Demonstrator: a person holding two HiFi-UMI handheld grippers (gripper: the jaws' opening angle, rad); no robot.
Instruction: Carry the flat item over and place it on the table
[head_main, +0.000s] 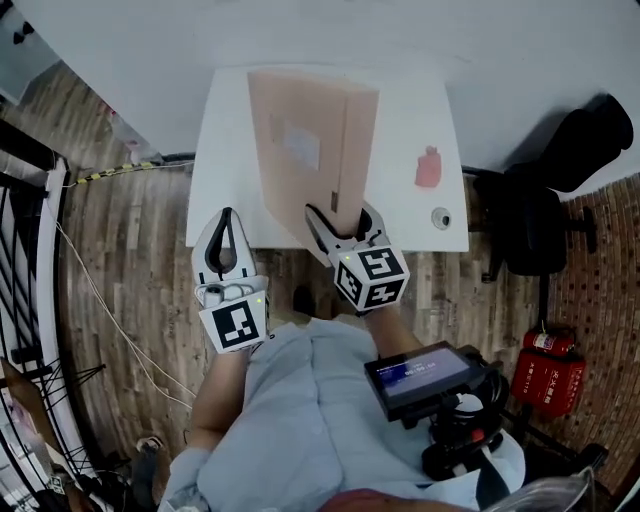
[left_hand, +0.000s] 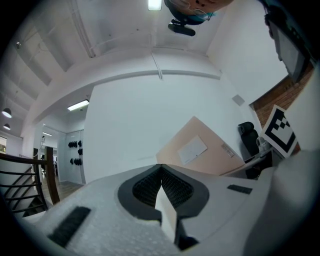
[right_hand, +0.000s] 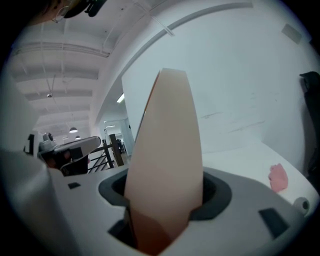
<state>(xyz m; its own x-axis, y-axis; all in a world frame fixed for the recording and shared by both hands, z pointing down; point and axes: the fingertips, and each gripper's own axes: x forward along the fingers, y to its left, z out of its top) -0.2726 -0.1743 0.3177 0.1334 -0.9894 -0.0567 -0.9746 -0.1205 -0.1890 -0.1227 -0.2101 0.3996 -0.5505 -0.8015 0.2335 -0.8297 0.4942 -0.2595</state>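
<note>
Currently the right tongs (head_main: 339, 218) are clamped on the near edge of the flat cardboard item (head_main: 310, 150), which stands tilted over the white worktop (head_main: 412, 115) and is not yet laid down. The left tongs (head_main: 228, 226) are pressed together and empty, at the worktop's near left. Carrying looks nearly done; placement is outstanding.

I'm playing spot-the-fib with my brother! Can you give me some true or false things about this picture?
1. The right gripper clamps the flat cardboard package. True.
2. The left gripper grips the package too. False: its jaws are together with nothing in them.
3. A pink thing lies on the white table. True.
4. The black chair stands at the table's left. False: it stands at the right.
</note>
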